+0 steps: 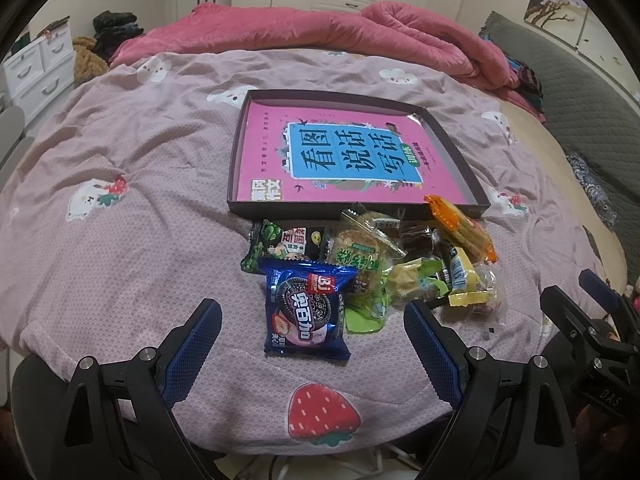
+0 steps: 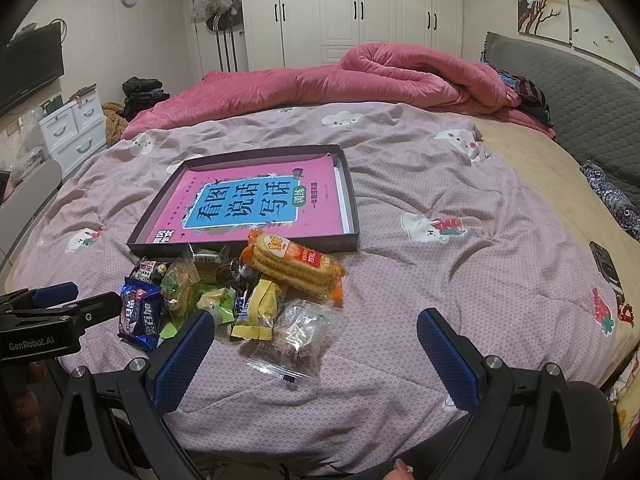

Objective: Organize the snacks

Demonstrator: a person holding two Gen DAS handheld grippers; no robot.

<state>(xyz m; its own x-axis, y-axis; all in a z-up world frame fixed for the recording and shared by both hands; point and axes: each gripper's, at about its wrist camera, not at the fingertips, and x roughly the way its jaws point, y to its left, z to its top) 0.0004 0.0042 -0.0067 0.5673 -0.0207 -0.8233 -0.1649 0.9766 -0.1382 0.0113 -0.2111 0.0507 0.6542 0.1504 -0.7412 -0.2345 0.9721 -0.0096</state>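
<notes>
A pile of snack packets lies on the bed just in front of a shallow dark box (image 1: 476,184) (image 2: 352,216) holding a pink book (image 1: 272,148) (image 2: 316,216). Nearest me is a blue cookie packet (image 1: 306,312) (image 2: 140,316). Behind it lie a green-black packet (image 1: 280,246), a green cracker packet (image 1: 360,256), an orange biscuit packet (image 1: 460,226) (image 2: 296,266), a yellow packet (image 2: 260,312) and a clear packet (image 2: 296,338). My left gripper (image 1: 312,328) stands open with the blue packet between its fingers, not touching. My right gripper (image 2: 316,334) is open around the clear packet.
The bed has a pink-lilac sheet with strawberry prints (image 1: 324,412). A rolled pink quilt (image 2: 400,76) lies at the back, a grey headboard (image 2: 580,92) to the right. White drawers (image 2: 72,128) and wardrobes (image 2: 360,12) stand beyond. A dark phone (image 2: 606,266) lies at the right.
</notes>
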